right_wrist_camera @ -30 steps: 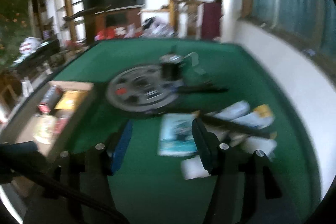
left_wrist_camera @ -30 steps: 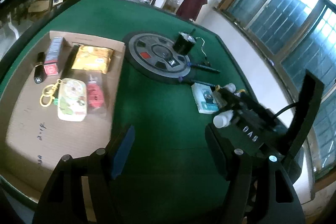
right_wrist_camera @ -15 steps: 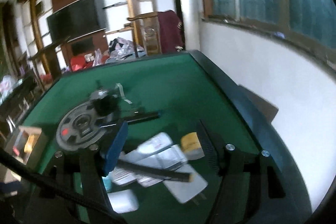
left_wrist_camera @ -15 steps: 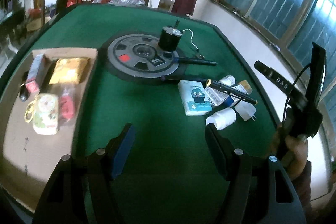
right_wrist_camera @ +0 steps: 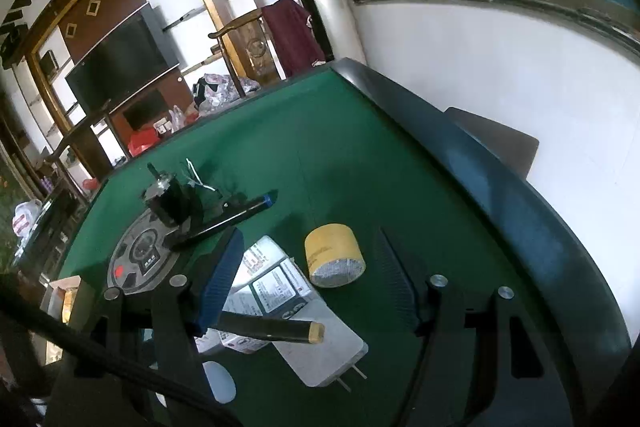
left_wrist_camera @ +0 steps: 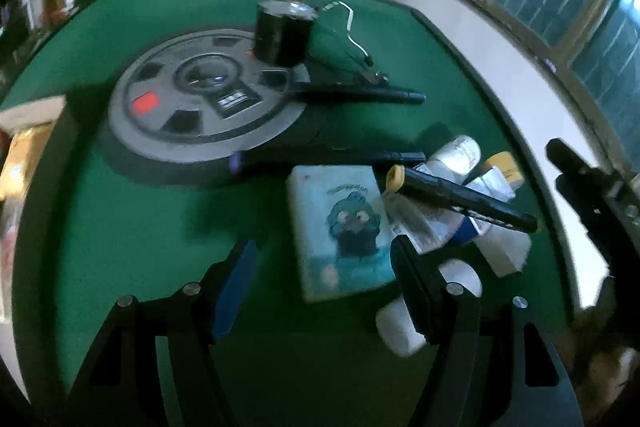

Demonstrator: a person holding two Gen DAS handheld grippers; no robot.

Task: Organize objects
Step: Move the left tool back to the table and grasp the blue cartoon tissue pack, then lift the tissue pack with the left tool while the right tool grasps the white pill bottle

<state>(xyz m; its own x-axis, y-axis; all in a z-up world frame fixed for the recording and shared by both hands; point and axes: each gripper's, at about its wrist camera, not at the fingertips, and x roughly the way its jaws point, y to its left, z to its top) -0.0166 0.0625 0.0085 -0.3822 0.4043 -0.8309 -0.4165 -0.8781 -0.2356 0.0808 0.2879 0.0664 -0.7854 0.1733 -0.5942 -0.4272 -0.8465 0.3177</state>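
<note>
Your left gripper [left_wrist_camera: 320, 259] tilts steeply down over the tissue pack [left_wrist_camera: 340, 231], whose long axis runs toward the green table's [left_wrist_camera: 120, 227] far edge; jaws apart, gripping nothing. Your right gripper [right_wrist_camera: 308, 267], jaws having just widened and empty, angles down at the yellow tape roll [right_wrist_camera: 334, 255] near the table's right edge.

No legible text in either view.
Print on the white boxes [right_wrist_camera: 276, 287] at lower centre of right wrist view too small to read; lettering over the cartoon on the blue packet [left_wrist_camera: 340, 223] in left wrist view blurred.
</note>
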